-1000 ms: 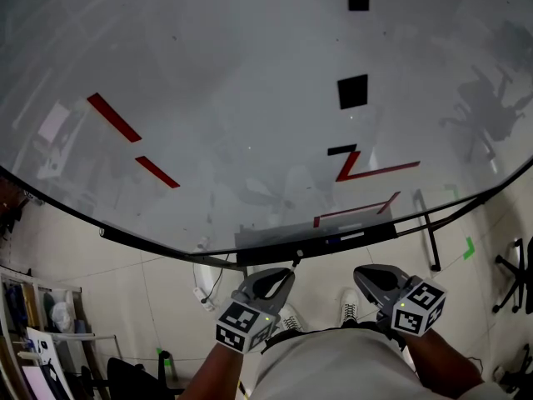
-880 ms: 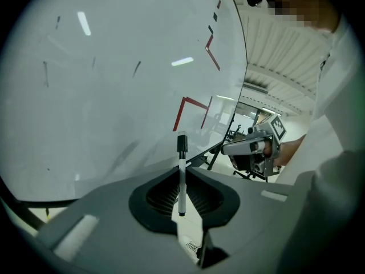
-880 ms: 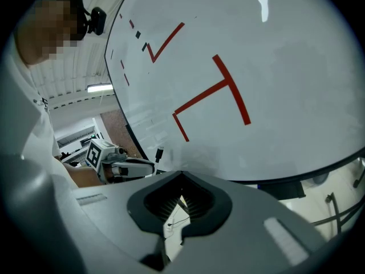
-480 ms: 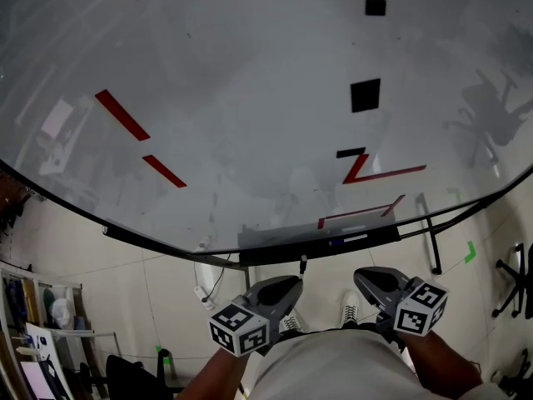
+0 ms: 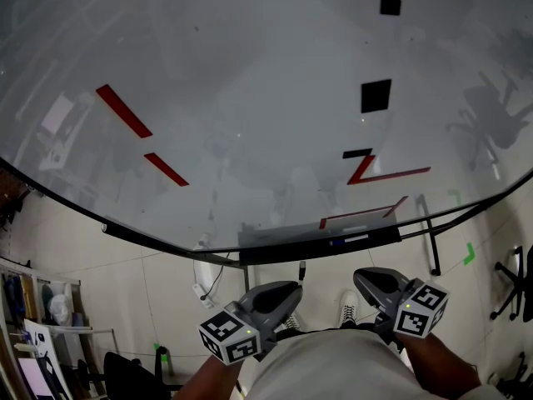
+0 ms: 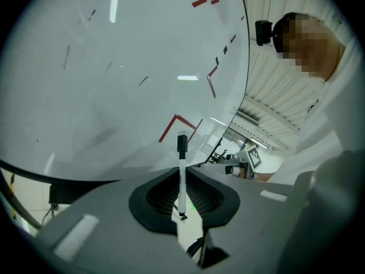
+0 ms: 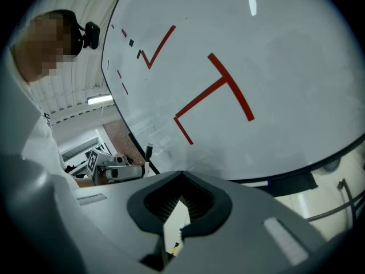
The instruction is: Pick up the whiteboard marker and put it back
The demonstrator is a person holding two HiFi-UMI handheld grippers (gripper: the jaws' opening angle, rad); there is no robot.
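- Firmly pinched between the jaws of the left tool (image 5: 287, 292), the marker (image 6: 182, 158) has a white barrel and a black cap, and it points away from the tool along the jaws.
- From the head view, the marker's dark end sticks out past the left tool's tip, just short of the whiteboard's lower edge and not touching it.
- Off to the other side, the right tool (image 5: 361, 277) is held at about the same height, its jaws drawn together with nothing between them.
- Ahead of both tools, the whiteboard (image 5: 250, 98) fills most of the head view; it is glossy and pale grey, with faint reflections of the room.
- Red tape strips (image 5: 125, 112) and a black square (image 5: 376, 96) are stuck on the board.
- A dark ledge (image 5: 333, 242) runs along the board's bottom edge.
- Below lies a pale tiled floor (image 5: 141, 277), with the person's white shoes (image 5: 348, 305), a scrap of green tape (image 5: 469, 251) and an office chair (image 5: 515, 280) at the right edge.
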